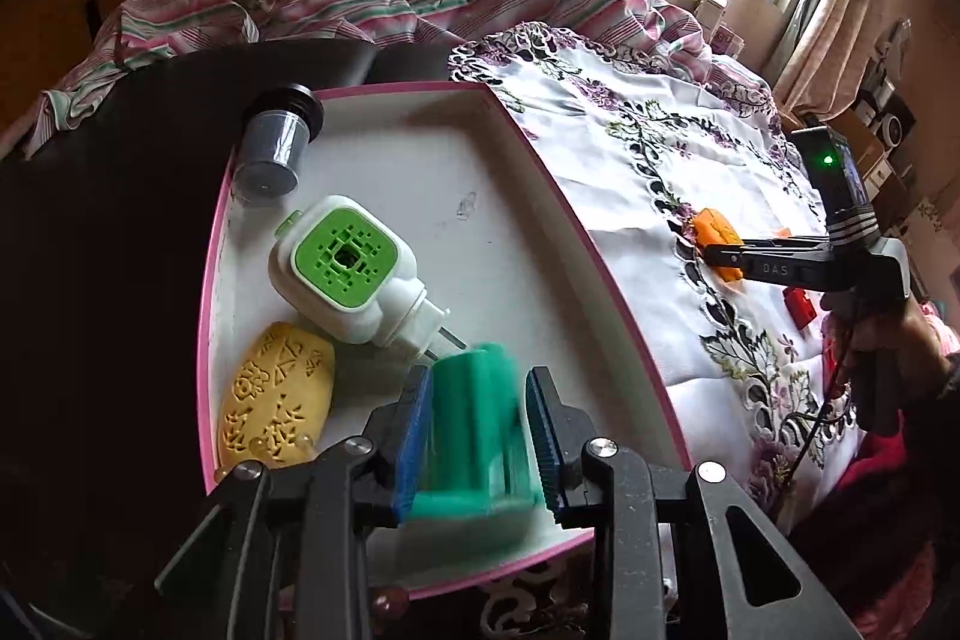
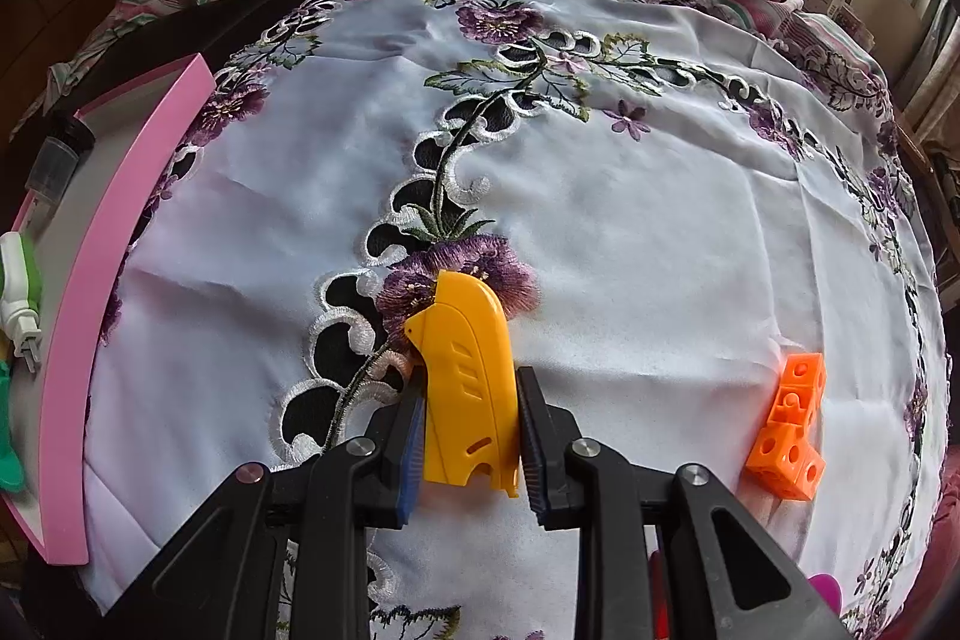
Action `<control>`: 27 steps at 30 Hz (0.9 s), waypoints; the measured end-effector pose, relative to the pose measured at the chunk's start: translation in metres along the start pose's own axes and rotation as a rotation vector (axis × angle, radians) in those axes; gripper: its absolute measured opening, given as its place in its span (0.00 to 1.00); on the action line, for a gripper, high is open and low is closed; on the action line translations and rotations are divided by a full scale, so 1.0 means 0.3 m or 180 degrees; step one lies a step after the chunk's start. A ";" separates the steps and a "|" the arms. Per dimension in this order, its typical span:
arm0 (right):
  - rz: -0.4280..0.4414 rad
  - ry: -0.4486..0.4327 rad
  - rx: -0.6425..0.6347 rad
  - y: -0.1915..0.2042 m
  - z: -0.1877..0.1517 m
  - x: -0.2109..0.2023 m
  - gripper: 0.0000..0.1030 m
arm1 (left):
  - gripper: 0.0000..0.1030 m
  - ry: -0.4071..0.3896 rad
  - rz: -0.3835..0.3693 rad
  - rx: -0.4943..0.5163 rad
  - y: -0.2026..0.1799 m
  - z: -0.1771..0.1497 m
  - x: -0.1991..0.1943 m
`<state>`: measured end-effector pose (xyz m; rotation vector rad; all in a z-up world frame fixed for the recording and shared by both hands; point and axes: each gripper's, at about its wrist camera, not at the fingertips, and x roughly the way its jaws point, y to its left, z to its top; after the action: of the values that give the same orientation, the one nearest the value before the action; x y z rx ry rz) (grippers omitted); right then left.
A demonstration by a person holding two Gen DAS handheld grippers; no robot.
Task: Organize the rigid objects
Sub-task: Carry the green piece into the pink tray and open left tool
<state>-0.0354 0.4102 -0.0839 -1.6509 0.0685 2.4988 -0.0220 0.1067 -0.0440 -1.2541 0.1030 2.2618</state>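
Green block [image 1: 474, 424] between left gripper [image 1: 480, 436] pads motion-blurred; shape unclear, whether right pad touches it unclear. Plug-in device [image 1: 345, 274] prongs partly behind green block. In right wrist view, pink tray [image 2: 90, 316] cut by left edge; contents only slivers. Yellow piece [image 2: 468, 388] lower end behind right gripper [image 2: 471, 436] fingers. Red piece [image 1: 801, 307] half hidden by right gripper's handle. Person's hand [image 1: 888, 340] cut off at right edge.
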 end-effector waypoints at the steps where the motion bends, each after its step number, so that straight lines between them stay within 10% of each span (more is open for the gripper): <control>1: 0.0001 0.0001 -0.0001 0.001 0.000 0.000 0.26 | 0.32 -0.0024 0.0023 0.0022 -0.001 0.000 0.001; 27: -0.0084 -0.0043 -0.0010 0.021 0.016 -0.004 0.26 | 0.53 -0.0708 0.0382 0.0192 0.043 0.052 0.052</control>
<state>-0.0402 0.4044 -0.0811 -1.6253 0.0409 2.4918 -0.0468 0.1073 -0.0504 -0.9814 0.1664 2.4659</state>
